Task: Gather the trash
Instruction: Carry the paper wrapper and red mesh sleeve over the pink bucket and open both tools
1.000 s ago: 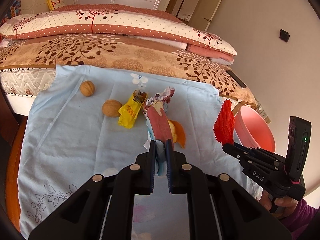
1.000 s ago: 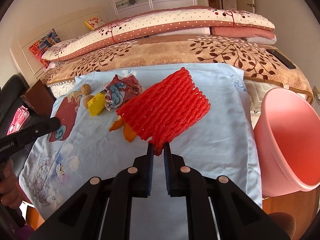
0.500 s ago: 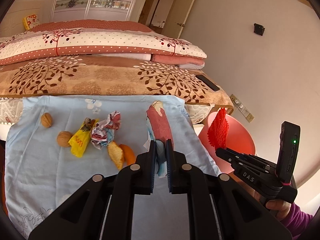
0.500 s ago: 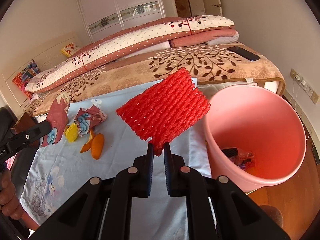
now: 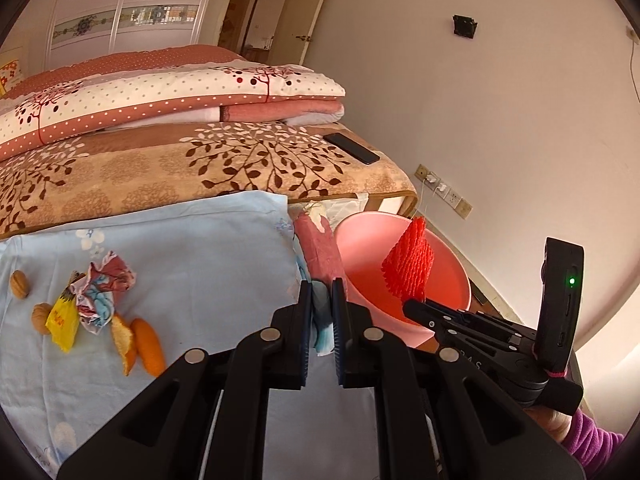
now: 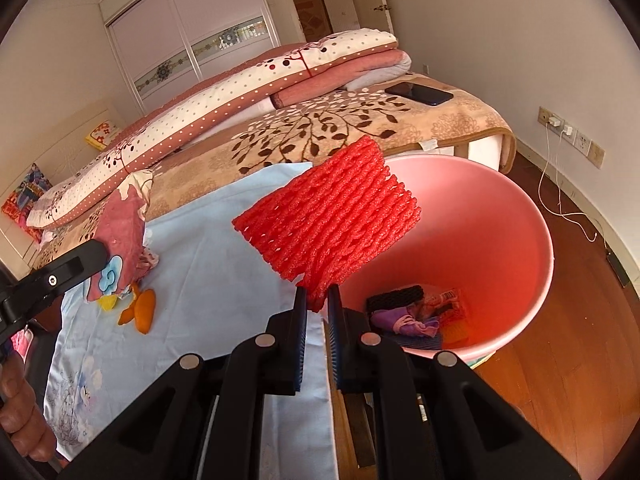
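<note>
The right gripper (image 6: 318,304) has its jaws clamped on a red foam net (image 6: 328,216), held above the rim of the pink bucket (image 6: 520,220) that stands off the bed's corner. The left gripper (image 5: 321,308) has its jaws clamped on a red-and-blue wrapper (image 5: 318,248) at the blue sheet's (image 5: 200,248) edge beside the bucket. Walnuts (image 5: 19,285), orange peel (image 5: 148,346) and crumpled wrappers (image 5: 102,294) lie on the sheet.

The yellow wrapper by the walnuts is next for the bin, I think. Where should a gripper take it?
The yellow wrapper lies flat on the blue cloth, walnut and crumpled wrapper crowding its top. Probably pinch its free lower corner from above, jaws across the thin edge.
</note>
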`<state>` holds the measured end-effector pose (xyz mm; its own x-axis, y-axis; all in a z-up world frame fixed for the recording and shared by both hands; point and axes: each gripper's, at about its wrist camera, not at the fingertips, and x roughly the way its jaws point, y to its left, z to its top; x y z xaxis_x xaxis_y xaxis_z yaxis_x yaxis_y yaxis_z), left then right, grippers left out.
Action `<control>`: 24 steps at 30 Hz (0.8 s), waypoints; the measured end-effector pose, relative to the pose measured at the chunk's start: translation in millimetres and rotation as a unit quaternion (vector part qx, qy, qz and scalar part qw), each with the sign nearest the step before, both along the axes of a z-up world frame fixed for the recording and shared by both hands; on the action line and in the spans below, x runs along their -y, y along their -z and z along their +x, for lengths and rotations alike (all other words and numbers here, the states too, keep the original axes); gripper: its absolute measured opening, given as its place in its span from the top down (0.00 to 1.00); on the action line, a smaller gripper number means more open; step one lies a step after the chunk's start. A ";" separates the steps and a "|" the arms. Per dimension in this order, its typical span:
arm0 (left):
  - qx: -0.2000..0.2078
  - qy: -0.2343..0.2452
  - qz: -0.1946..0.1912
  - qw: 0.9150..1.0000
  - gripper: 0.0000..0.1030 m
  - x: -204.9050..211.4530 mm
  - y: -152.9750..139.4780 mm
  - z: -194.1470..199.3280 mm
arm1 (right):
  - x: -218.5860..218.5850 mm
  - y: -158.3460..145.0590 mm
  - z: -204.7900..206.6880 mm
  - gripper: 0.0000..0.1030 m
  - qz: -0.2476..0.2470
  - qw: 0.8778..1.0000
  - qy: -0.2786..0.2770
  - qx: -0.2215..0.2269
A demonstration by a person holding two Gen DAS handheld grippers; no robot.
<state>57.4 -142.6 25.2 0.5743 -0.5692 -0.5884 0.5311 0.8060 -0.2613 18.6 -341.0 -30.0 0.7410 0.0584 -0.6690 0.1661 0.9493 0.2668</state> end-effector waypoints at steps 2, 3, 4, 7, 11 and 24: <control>0.002 0.011 0.003 1.000 0.91 12.3 0.1 -0.9 | 9.1 1.6 -2.0 0.91 0.005 1.000 0.008 -0.001; 0.003 0.017 0.006 1.000 0.91 18.4 0.1 -0.7 | 13.1 2.5 -2.9 0.91 0.007 1.000 0.011 -0.001; 0.004 0.022 0.008 1.000 0.91 24.5 0.4 -0.8 | 16.7 3.3 -3.6 0.91 0.010 1.000 0.014 -0.002; 0.005 0.035 0.013 0.999 0.91 40.9 2.3 -0.9 | 25.6 6.2 -5.2 0.91 0.017 1.000 0.022 -0.004; 0.006 0.052 0.023 0.998 0.91 60.7 8.0 -1.3 | 36.6 9.1 -7.8 0.91 0.023 0.999 0.030 -0.005; -0.008 0.075 0.049 0.996 0.91 105.7 28.1 5.3 | 61.8 17.9 -14.1 0.90 0.032 0.998 0.051 -0.011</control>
